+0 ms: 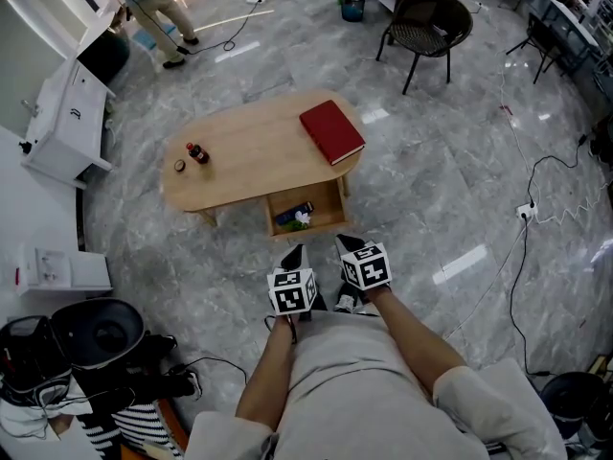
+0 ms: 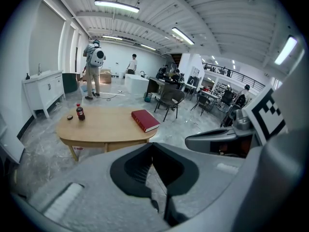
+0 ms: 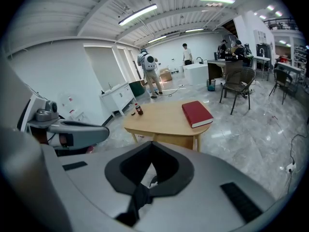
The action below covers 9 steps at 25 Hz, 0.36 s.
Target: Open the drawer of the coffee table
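The oval wooden coffee table stands in the middle of the head view, with its drawer pulled out toward me. A few small items lie inside the drawer. On the top are a red book, a small cola bottle and a dark cap. My left gripper and right gripper hover side by side just short of the drawer front, both shut and holding nothing. From the left gripper the table lies ahead. The right gripper also faces the table.
A black chair stands beyond the table. A white cabinet is at the left, and a person walks at the far left. Cables trail over the floor at the right. Dark gear and a bin sit near my left side.
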Tool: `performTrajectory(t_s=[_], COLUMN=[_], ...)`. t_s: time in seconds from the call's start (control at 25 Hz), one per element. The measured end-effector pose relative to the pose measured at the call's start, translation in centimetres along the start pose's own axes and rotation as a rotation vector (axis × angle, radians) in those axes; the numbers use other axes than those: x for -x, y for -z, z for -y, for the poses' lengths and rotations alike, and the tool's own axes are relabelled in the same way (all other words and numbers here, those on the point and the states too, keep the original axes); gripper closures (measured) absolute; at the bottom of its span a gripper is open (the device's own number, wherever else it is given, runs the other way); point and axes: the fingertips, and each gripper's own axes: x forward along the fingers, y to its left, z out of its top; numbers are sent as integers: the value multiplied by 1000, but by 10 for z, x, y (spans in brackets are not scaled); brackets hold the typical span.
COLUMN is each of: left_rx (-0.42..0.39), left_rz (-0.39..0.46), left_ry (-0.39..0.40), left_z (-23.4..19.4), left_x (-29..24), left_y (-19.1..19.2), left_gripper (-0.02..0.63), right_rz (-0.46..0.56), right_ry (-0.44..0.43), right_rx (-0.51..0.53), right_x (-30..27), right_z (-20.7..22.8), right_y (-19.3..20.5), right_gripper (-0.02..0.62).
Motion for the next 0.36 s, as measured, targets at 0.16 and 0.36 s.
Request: performTrajectory(t_s=[0.16, 0.36], left_rx=[-2, -2], left_rz=[-1, -2], left_ry=[2, 1], left_z=[2, 4], left_x=[1, -1], left_y=[1, 2], left_gripper=[595, 595], right_rz=[2, 2], right_ry=[-1, -3], right_rx=[-4, -7], right_x=[3, 3], right_z=[0, 3], right_y=[1, 3], right_gripper=[580, 580])
